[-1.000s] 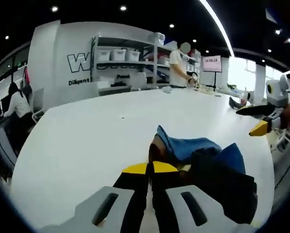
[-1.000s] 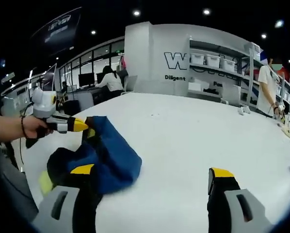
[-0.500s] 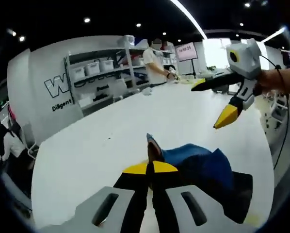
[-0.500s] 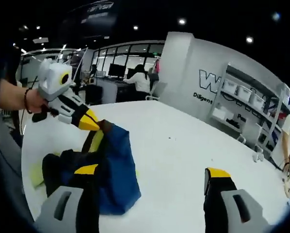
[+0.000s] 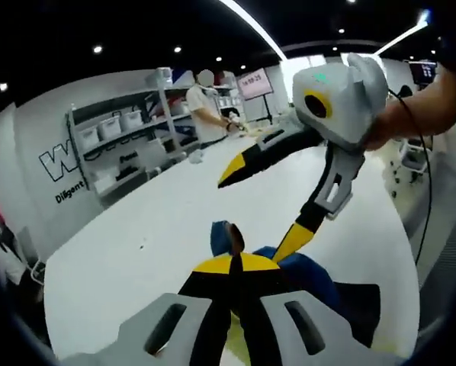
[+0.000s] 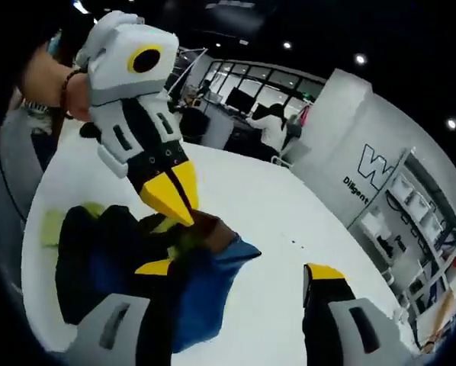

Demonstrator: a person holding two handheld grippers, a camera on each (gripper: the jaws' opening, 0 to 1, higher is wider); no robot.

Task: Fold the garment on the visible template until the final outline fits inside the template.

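1. In the left gripper view, the left tool [image 5: 236, 267] has its yellow-tipped jaws pressed together on a fold of the garment [image 5: 308, 276], a blue and black cloth bunched on the white bench [image 5: 136, 252]
2. A brown inner patch of the cloth [image 5: 234, 238] sticks up just past the closed tips, with blue fabric around it
3. The garment lies at the near edge of the bench, to the right of the left tool's jaws in that view; a strip of yellow-green template [image 5: 236, 343] peeks out between the jaws, under the cloth
4. The right tool [image 5: 270, 198] comes in from the right of the left gripper view, held by a hand [image 5: 411, 114]; its jaws stand spread wide, one yellow tip over the bench and the other down at the cloth, just beside the left tool's tips
5. In the right gripper view, the right tool [image 6: 239, 271] shows the same wide gap: its left jaw sits against the heaped garment [image 6: 121, 267] and its right jaw is over bare bench [image 6: 274, 221]
6. There the left tool [image 6: 178, 202] points down into the cloth, tips shut on the raised fold, a hand [image 6: 56, 80] gripping its grey body
7. A yellow-green template corner [image 6: 52, 227] shows at the cloth's left edge
8. Far behind stand shelves with white bins [image 5: 114, 126], a standing person [image 5: 205, 114] and a wall with lettering [image 6: 365, 171]
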